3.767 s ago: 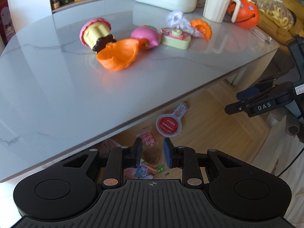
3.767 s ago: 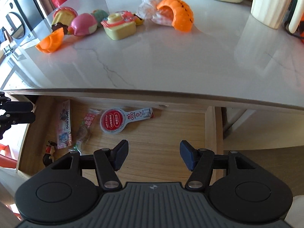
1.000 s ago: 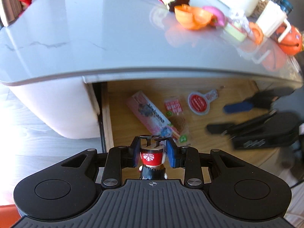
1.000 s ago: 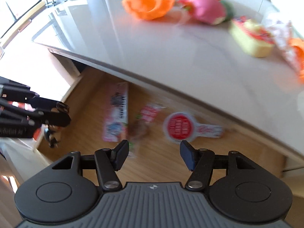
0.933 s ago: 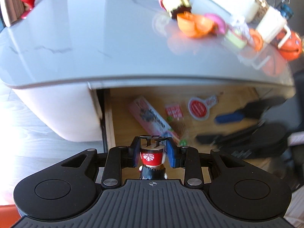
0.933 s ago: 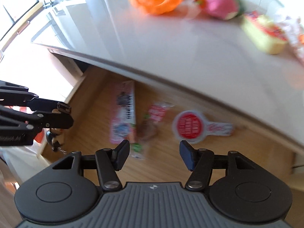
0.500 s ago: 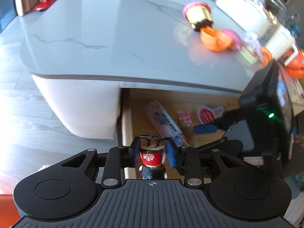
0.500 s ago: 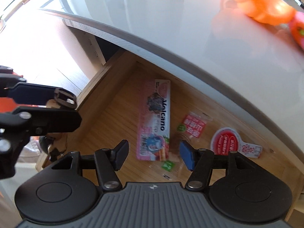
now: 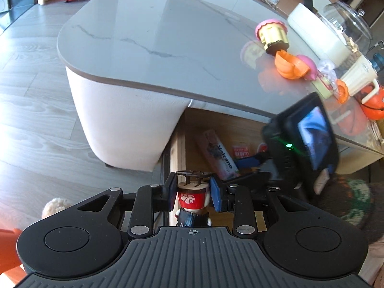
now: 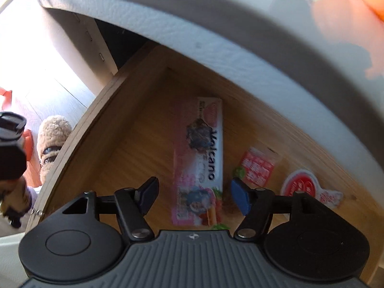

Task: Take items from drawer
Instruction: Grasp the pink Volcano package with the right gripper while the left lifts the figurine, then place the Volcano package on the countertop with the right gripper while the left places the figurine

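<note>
left gripper clamped on a small figurine, blue pads pressed against its red-banded body, thin dark ring on top poking up between the fingers. held above the near left corner of the open wooden drawer, clear of the drawer floor.

right gripper spread wide, nothing between the fingers, hanging low over the drawer and straddling the near end of the pink box marked "volcano"; impossible to tell whether the pads touch it. box lying flat on the drawer floor, long side running from front to back. just right of the box, a small red snack packet, also flat. further right of the box, a round red-and-white tag with a short tab, flat too. somewhat blurred, all three.

grey marble tabletop overhanging the back of the drawer. on it, well away from the drawer, toy food: pink-topped cupcake, orange shell piece, pink ball behind that, cream mug, orange pumpkin bucket. left of the drawer, on the floor, a fluffy beige slipper.
</note>
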Motion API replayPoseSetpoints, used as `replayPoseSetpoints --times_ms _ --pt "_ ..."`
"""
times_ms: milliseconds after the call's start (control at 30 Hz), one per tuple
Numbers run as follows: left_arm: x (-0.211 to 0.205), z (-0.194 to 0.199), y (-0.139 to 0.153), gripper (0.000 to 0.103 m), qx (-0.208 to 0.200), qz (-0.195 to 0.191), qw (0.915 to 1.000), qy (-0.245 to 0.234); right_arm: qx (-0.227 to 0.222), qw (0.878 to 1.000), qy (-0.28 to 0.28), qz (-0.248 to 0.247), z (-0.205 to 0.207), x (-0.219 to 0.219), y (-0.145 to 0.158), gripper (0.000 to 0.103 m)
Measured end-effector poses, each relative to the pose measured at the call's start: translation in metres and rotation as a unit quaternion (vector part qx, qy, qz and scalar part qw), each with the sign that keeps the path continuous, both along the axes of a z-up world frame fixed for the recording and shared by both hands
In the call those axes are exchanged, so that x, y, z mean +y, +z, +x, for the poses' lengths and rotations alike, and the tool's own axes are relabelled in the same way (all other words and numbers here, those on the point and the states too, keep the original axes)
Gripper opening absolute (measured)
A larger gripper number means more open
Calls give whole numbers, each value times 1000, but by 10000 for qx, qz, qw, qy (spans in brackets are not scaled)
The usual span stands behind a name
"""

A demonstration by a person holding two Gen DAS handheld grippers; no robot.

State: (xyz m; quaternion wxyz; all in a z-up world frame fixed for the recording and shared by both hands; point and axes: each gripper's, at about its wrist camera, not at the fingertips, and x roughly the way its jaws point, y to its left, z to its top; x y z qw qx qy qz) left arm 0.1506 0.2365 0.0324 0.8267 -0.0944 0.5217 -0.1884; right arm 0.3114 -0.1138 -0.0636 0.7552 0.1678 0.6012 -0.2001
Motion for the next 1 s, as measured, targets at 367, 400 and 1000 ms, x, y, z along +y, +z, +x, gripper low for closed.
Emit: replayPoseSetpoints --times_ms 367,400,1000 --pt "-11 -2 -4 33 99 118 9997 -164 14 9982 231 555 -13 -9 13 44" --pt "-15 -2 -3 33 90 140 9996 -244 7 9980 224 595 -21 -10 20 44" --pt "-122 -21 36 33 1 -98 9882 -1530 -805 9960 -379 25 -215 -19 120 43"
